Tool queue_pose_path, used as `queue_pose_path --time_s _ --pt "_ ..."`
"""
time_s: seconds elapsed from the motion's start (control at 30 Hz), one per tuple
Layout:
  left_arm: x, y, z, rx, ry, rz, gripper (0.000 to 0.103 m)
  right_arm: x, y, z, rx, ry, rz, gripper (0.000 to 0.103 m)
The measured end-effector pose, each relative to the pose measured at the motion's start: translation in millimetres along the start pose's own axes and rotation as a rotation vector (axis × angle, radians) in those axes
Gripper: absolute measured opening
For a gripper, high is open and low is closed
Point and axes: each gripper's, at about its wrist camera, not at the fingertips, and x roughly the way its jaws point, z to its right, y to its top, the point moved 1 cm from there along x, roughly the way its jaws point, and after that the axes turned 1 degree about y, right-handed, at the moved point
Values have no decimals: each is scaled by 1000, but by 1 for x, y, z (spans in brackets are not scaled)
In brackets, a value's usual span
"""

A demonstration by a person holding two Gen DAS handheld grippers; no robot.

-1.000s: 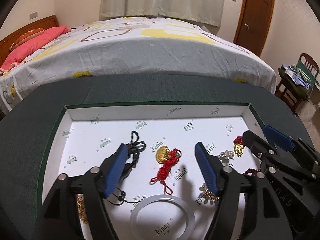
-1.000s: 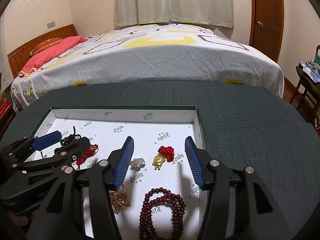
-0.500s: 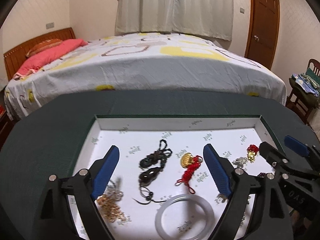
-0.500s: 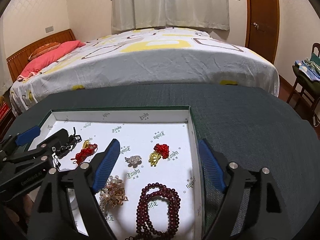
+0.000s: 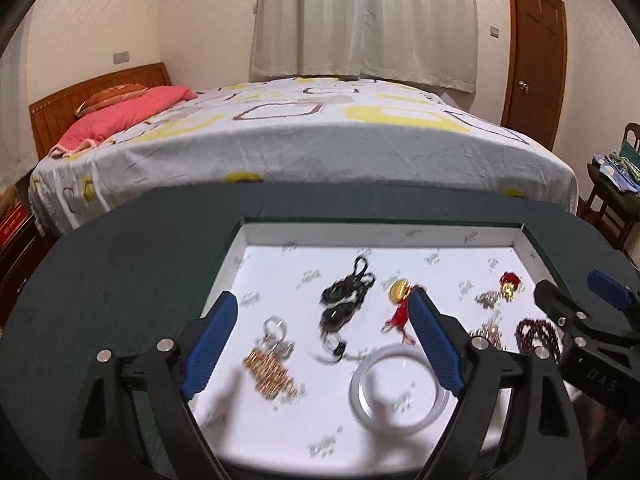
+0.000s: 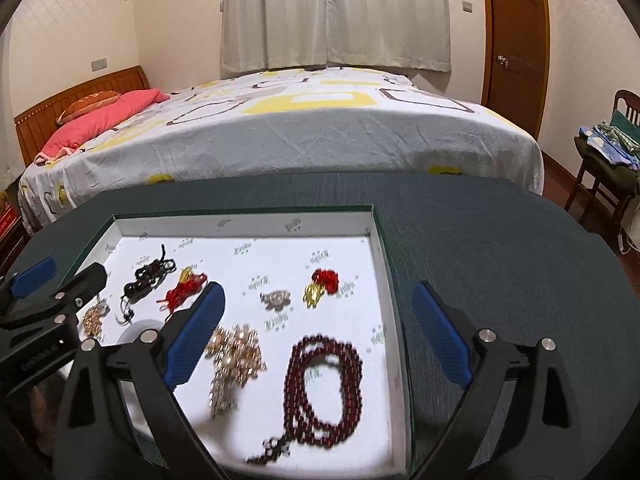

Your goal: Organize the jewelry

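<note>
Both the left gripper [image 5: 320, 344] and right gripper [image 6: 320, 332] hover wide open, empty, over the tray [image 6: 244, 216], where the limp, slippery bead necklace [image 6: 324, 392] likely wants pinching mid-strand.

Both cameras sit low above the tabletop [image 5: 120, 264], looking forward between their own tongs toward the bed [image 5: 304, 136]. The left view hangs close over the tray [image 5: 376, 234] from its left half; the right view [image 6: 248, 220] looks from the tray's right edge. Both share the tray, bed, curtain [image 6: 336, 12] and door [image 6: 516, 40]. Each view catches the other's tongs at its margin.
</note>
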Motion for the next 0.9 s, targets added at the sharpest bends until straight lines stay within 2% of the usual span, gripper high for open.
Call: queue_pose_path --time_s 0.2,0.37,0.6,0.9 --pt "-27 -15 -13 -39 11 -9 84 -27 -13 -1 6 -8 4 93" --pt "-56 -26 -16 -25 3 -2 84 -56 -23 -1 11 -4 12 93" --pt "-99 -36 -18 -10 0 43 84 -113 -32 -6 7 10 78 93" --pt "-143 -45 -32 -47 16 83 84 -164 -39 -17 -21 42 113 93"
